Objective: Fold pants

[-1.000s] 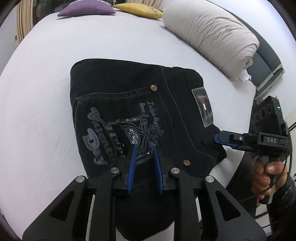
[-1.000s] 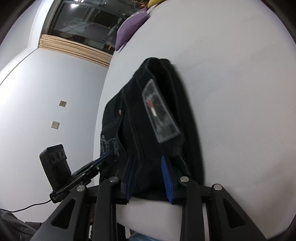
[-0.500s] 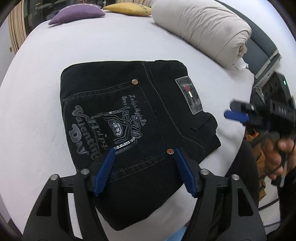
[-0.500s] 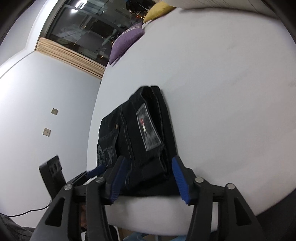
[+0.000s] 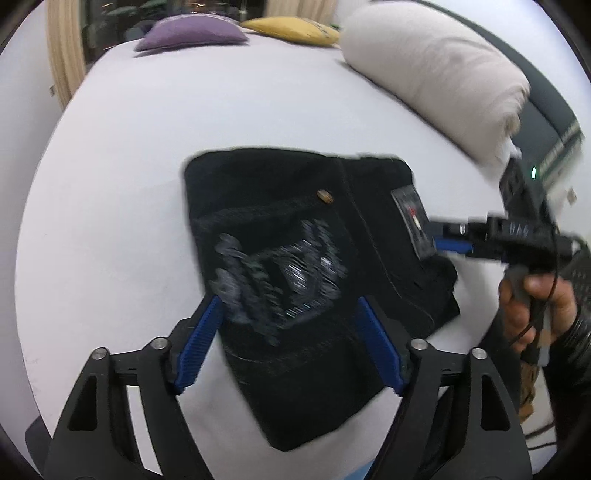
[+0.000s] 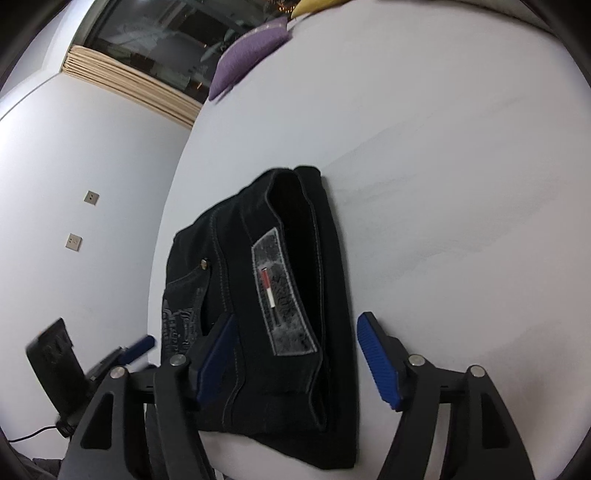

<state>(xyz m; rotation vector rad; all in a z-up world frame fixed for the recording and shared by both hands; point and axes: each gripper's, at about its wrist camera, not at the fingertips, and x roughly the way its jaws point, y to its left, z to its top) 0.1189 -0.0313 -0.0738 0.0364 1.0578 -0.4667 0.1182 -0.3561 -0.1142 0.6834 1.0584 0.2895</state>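
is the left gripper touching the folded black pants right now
Cannot tell. In the left wrist view the left gripper is open, its fingers straddling the pants, but motion blur hides whether they rest on the fabric or hover above it.

A white bed carries everything here, its sheet smooth apart from faint creases. Folded black jeans lie flat on it near the front edge, back pocket and grey waistband patch facing up. At the far end rest a purple cushion and, just beside it, a yellow cushion. Along the right side lies a rolled cream duvet, well apart from the jeans.
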